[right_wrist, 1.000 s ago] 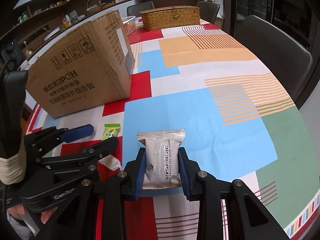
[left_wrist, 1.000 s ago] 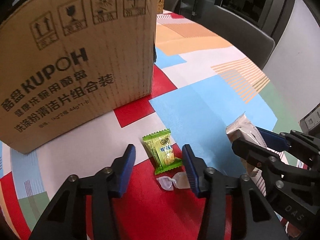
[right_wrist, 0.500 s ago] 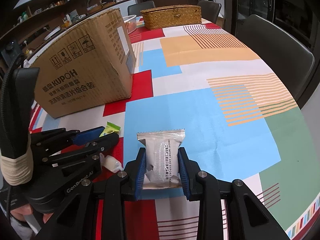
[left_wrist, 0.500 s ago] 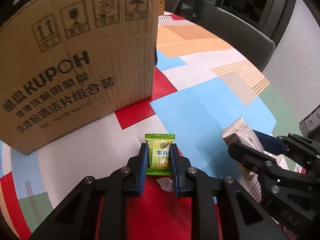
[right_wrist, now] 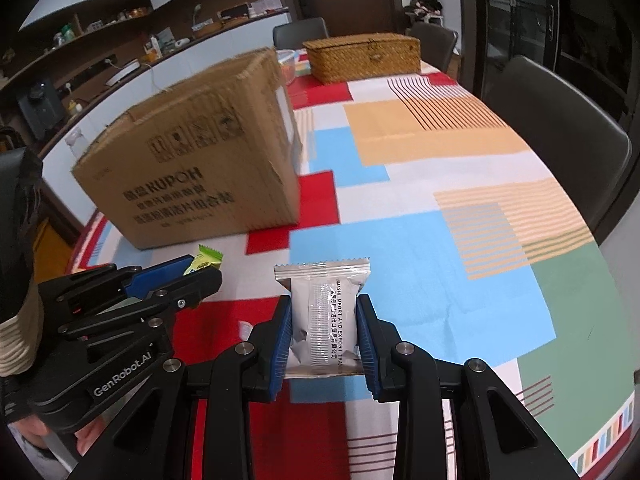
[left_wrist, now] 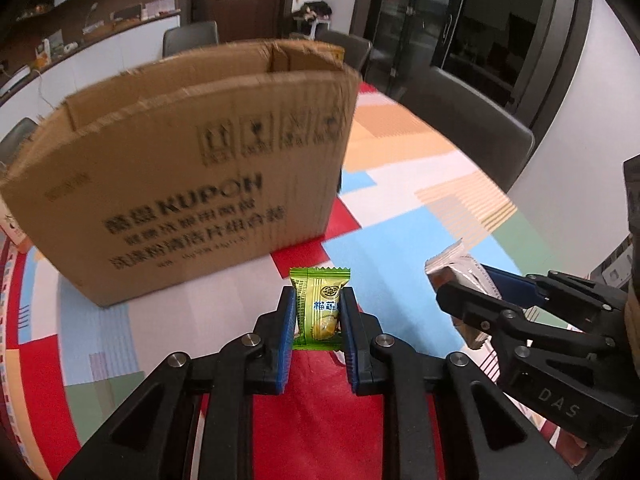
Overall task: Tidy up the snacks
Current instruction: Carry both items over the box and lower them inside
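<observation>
My left gripper point(left_wrist: 318, 312) is shut on a green snack packet point(left_wrist: 320, 306) and holds it above the table. It also shows in the right wrist view point(right_wrist: 192, 270), with the green packet point(right_wrist: 206, 259) sticking out of it. My right gripper point(right_wrist: 323, 328) is shut on a silver snack packet point(right_wrist: 323, 316), lifted off the table. It shows at the right of the left wrist view point(left_wrist: 460, 284) with the silver packet point(left_wrist: 454, 266). An open cardboard box point(left_wrist: 192, 184) stands ahead on the table, also in the right wrist view point(right_wrist: 196, 168).
The table has a colourful patchwork cloth point(right_wrist: 440, 208). A small clear-wrapped candy point(right_wrist: 245, 328) lies on it under the grippers. A wicker box point(right_wrist: 362, 56) and a plastic container point(right_wrist: 288, 62) stand at the far end. Dark chairs point(right_wrist: 560, 136) line the right side.
My left gripper closed on the green packet and lifted it off the table, tilting up toward the box. My right gripper kept the silver packet and rose with it.
</observation>
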A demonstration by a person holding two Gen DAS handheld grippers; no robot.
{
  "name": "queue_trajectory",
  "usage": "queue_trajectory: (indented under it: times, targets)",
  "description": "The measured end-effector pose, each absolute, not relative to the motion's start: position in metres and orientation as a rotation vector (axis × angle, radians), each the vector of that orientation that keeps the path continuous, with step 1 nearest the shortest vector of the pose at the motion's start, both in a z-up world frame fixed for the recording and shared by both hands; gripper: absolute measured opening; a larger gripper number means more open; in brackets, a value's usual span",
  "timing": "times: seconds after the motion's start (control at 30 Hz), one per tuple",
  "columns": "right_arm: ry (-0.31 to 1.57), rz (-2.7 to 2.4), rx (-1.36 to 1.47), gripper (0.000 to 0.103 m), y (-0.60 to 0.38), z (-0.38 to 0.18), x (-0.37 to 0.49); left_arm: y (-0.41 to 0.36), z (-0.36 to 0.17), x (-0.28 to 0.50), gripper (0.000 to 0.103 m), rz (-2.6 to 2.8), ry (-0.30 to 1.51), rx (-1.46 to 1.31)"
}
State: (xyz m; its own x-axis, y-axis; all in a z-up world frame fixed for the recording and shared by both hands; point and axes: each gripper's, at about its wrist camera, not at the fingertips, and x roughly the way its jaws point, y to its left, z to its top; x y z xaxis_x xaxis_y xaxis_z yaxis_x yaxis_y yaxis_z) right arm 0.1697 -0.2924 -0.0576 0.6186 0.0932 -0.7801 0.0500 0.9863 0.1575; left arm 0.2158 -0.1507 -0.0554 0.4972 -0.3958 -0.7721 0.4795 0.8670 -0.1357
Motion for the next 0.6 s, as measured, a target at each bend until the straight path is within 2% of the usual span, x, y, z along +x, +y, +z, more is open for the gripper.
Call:
queue_trajectory:
  times: [0.6]
  targets:
    - [0.726, 0.093, 0.111, 0.032, -0.256, 0.015, 0.187, -0.103, 0.027, 0.219, 0.022, -0.466, 0.664, 0.036]
